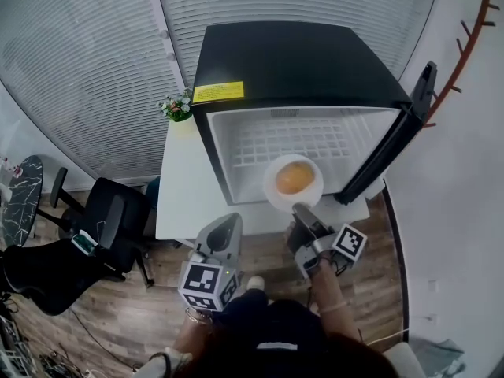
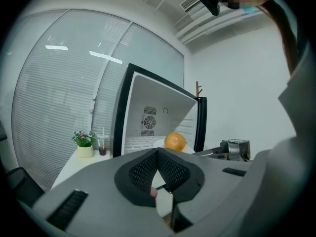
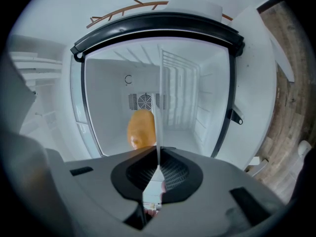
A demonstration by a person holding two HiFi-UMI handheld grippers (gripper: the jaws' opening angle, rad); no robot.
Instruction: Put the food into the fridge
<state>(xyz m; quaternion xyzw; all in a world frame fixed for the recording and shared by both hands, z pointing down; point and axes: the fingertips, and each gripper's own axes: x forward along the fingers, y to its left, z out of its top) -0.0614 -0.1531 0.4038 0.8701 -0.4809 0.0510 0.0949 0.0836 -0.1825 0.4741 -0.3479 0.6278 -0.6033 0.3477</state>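
An orange [image 1: 290, 178] lies on a white plate [image 1: 272, 199], which is held level in front of the open black fridge [image 1: 299, 61]. My right gripper [image 1: 302, 211] is shut on the plate's near rim. In the right gripper view the plate [image 3: 158, 127] shows edge-on between the jaws, with the orange [image 3: 140, 130] to its left and the fridge's white inside [image 3: 187, 112] behind. My left gripper [image 1: 228, 225] hangs lower left of the plate, shut and holding nothing. From the left gripper [image 2: 158, 153] view the orange [image 2: 175, 141] sits before the fridge opening.
The fridge door [image 1: 394, 140] stands open to the right. The fridge rests on a white table [image 1: 185, 187] with a small potted plant [image 2: 84, 139] and a cup [image 2: 102, 146] at its far left. A black office chair [image 1: 110, 219] stands left, a coat rack [image 1: 465, 46] right.
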